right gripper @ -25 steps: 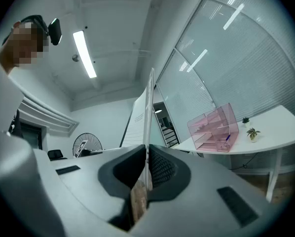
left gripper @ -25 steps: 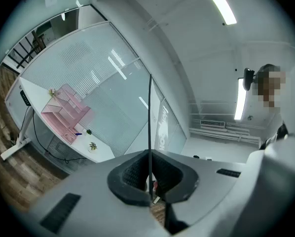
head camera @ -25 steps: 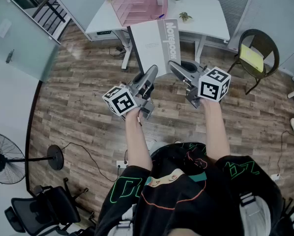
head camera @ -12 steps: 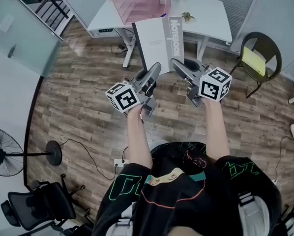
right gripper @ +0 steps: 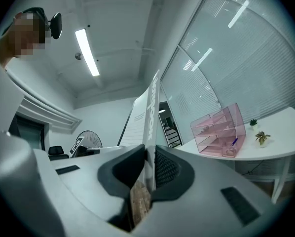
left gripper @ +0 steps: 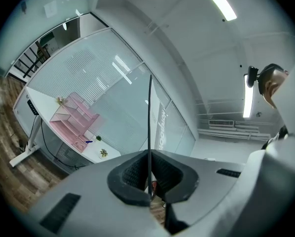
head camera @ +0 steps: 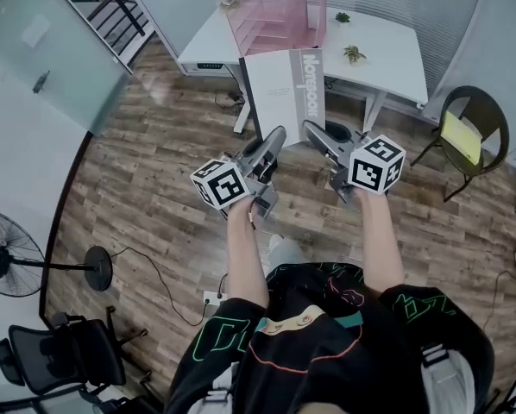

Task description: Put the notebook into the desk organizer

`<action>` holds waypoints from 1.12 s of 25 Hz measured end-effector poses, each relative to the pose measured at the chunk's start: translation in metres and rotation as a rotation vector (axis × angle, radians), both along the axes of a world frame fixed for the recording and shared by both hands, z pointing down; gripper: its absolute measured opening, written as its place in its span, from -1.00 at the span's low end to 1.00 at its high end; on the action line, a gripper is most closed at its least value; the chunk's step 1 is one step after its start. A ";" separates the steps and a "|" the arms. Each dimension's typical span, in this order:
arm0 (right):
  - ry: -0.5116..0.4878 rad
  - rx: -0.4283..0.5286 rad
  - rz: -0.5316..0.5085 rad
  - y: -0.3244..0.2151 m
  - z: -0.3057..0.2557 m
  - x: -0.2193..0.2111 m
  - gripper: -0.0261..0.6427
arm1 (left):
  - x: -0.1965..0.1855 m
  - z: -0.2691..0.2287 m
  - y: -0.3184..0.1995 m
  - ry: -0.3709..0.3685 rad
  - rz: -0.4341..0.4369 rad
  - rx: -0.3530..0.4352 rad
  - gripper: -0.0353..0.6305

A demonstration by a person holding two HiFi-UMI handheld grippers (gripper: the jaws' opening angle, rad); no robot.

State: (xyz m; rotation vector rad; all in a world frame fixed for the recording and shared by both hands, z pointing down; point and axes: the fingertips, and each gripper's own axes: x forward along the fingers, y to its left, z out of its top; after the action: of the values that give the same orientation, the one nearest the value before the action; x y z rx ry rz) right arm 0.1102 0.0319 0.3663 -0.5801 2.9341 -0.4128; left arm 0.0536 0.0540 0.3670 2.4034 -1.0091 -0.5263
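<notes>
Both pinch notebook (head camera: 282,89): left tool (head camera: 278,134), right tool (head camera: 311,128); desk (head camera: 387,54) partly hidden behind.

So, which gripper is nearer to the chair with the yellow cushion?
Right. The right gripper is left of the chair; the left gripper is farther left. Both grip the notebook.

The lower edge of the notebook (head camera: 284,89) is hidden inside the jaws of the left gripper (head camera: 278,134) and the right gripper (head camera: 311,128). Beyond the jaws, the contents of the desk organizer (head camera: 275,15) are too small to identify.
</notes>
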 end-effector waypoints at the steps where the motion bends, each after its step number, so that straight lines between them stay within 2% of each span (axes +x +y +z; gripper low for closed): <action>1: -0.001 0.004 -0.002 -0.004 -0.001 -0.005 -0.84 | -0.005 -0.001 -0.004 0.002 -0.004 0.003 -0.88; 6: 0.016 0.015 0.012 -0.038 0.003 -0.025 -0.84 | -0.025 0.004 -0.038 0.014 0.006 0.004 -0.88; 13: 0.051 0.014 0.072 -0.111 0.015 -0.056 -0.84 | -0.057 0.018 -0.114 0.055 0.043 -0.004 -0.88; 23: 0.077 -0.025 0.140 -0.248 0.016 -0.140 -0.84 | -0.142 0.019 -0.256 0.079 0.091 -0.059 -0.88; 28: 0.074 0.006 0.166 -0.254 0.019 -0.145 -0.84 | -0.147 0.021 -0.263 0.054 0.104 -0.044 -0.88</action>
State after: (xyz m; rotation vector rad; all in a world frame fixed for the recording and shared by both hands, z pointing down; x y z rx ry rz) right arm -0.0351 -0.2221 0.3858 -0.8486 2.9245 -0.3712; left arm -0.0935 -0.2086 0.3883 2.3745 -0.8592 -0.5232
